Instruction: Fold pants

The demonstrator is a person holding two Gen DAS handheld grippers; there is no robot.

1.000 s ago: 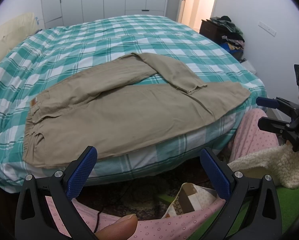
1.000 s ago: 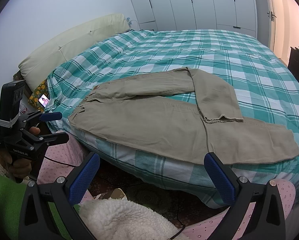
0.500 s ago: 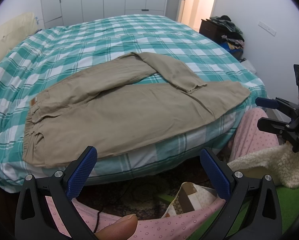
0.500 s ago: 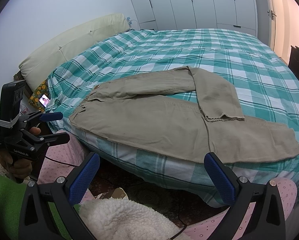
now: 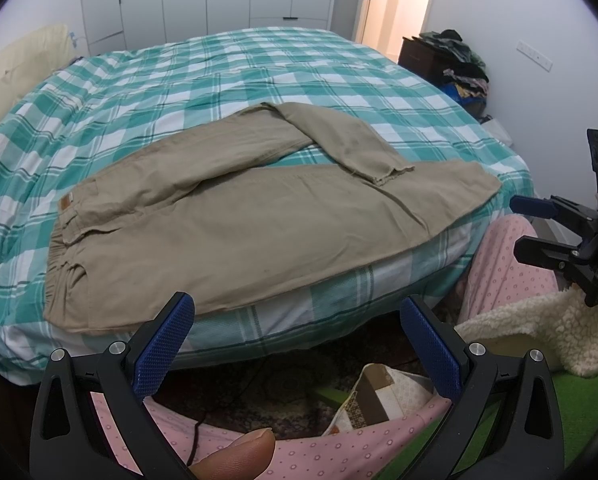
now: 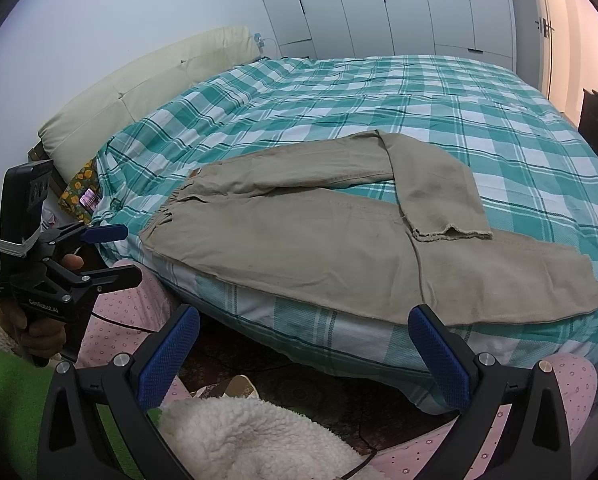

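Observation:
Khaki pants (image 5: 235, 224) lie flat along the near edge of a bed with a green and white checked cover (image 5: 219, 76). The waistband is at the left, the near leg runs right to the bed's edge, and the far leg is folded back over it. They also show in the right wrist view (image 6: 319, 240). My left gripper (image 5: 295, 340) is open and empty, held below the bed edge in front of the pants. My right gripper (image 6: 303, 348) is open and empty, also short of the bed edge. Each gripper shows in the other's view, right (image 5: 539, 228) and left (image 6: 103, 256).
A cream headboard cushion (image 6: 147, 88) is at the left end of the bed. A dark dresser piled with clothes (image 5: 451, 60) stands at the far right by a door. White wardrobes line the back wall. My knees in pink dotted trousers (image 5: 507, 264), a fleecy sleeve and a bag are below.

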